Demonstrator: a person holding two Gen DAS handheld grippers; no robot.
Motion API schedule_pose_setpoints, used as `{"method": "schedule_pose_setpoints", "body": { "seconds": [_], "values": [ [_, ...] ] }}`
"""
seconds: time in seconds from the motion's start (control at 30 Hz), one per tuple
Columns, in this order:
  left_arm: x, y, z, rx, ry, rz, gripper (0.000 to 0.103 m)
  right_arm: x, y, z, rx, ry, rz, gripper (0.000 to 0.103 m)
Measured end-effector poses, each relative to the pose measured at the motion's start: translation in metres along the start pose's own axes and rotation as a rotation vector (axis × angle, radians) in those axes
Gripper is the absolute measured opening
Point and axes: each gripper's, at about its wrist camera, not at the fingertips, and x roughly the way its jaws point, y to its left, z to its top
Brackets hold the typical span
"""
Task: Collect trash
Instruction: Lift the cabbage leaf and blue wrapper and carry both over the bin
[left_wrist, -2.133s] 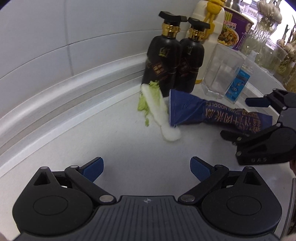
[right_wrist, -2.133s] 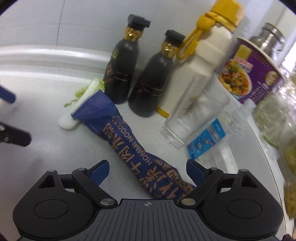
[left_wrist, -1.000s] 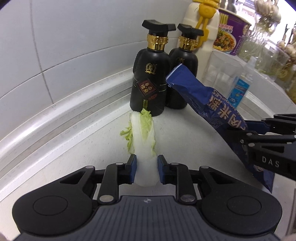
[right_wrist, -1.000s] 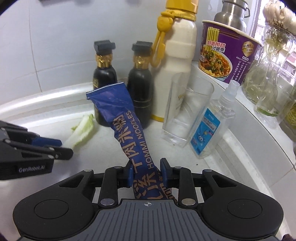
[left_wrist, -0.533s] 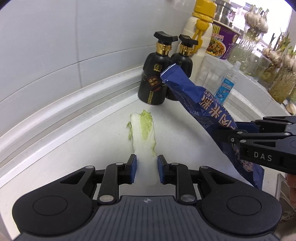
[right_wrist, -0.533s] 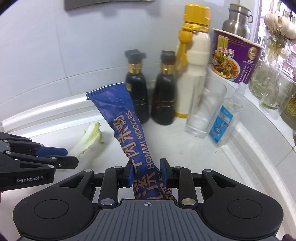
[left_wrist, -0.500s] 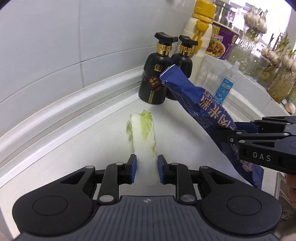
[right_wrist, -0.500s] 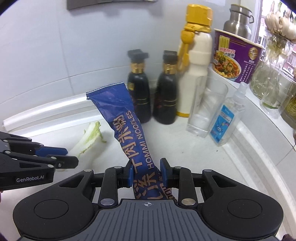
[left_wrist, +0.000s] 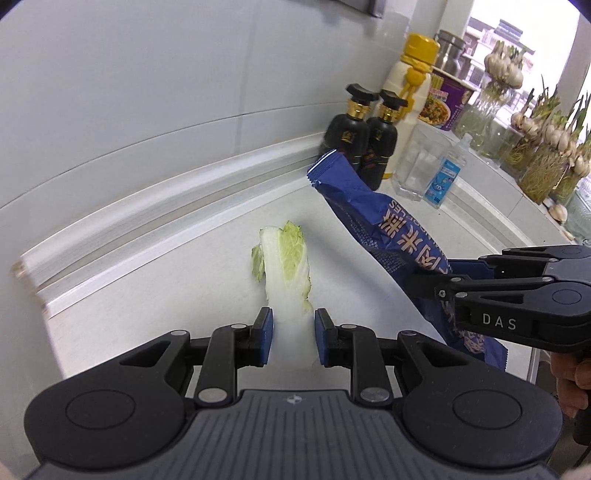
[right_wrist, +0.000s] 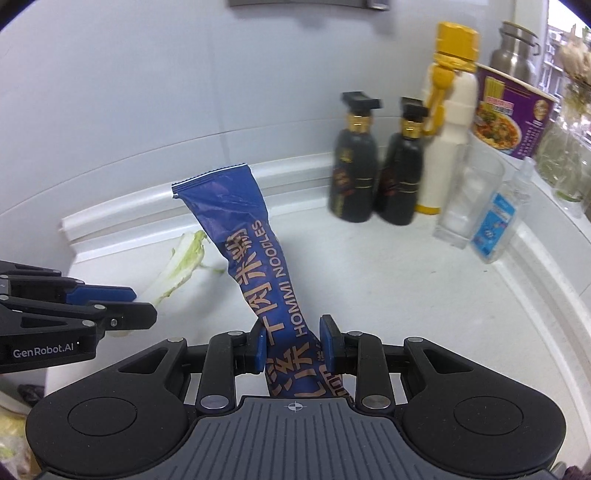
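Carry step: both pieces of trash are picked up and off the counter. My left gripper (left_wrist: 291, 339) is clamped on the cabbage leaf (left_wrist: 286, 258), pale stem between the pads, frame centre. My right gripper (right_wrist: 293, 345) is clamped on the crumpled blue noodle wrapper (right_wrist: 255, 254), which stands up mid-frame. Next: find a bin; none in view.

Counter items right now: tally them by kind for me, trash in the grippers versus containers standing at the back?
Trash held: 2, cabbage leaf in left gripper, blue noodle wrapper in right gripper
Black bottles: 2
Cream yellow-capped bottle: 1
Noodle cup: 1
Drinking glass: 1
Sanitizer bottle: 1
Steel flask: 1
Total: 9
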Motion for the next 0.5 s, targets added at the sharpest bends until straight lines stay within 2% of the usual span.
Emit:
{"method": "schedule_pose_setpoints", "body": {
  "seconds": [0.5],
  "values": [
    [-0.057, 0.063, -0.043, -0.140, -0.025, 0.066, 0.022, -0.002, 0.106, -0.003, -0.122, 0.055, 0.108, 0.027]
  ]
}}
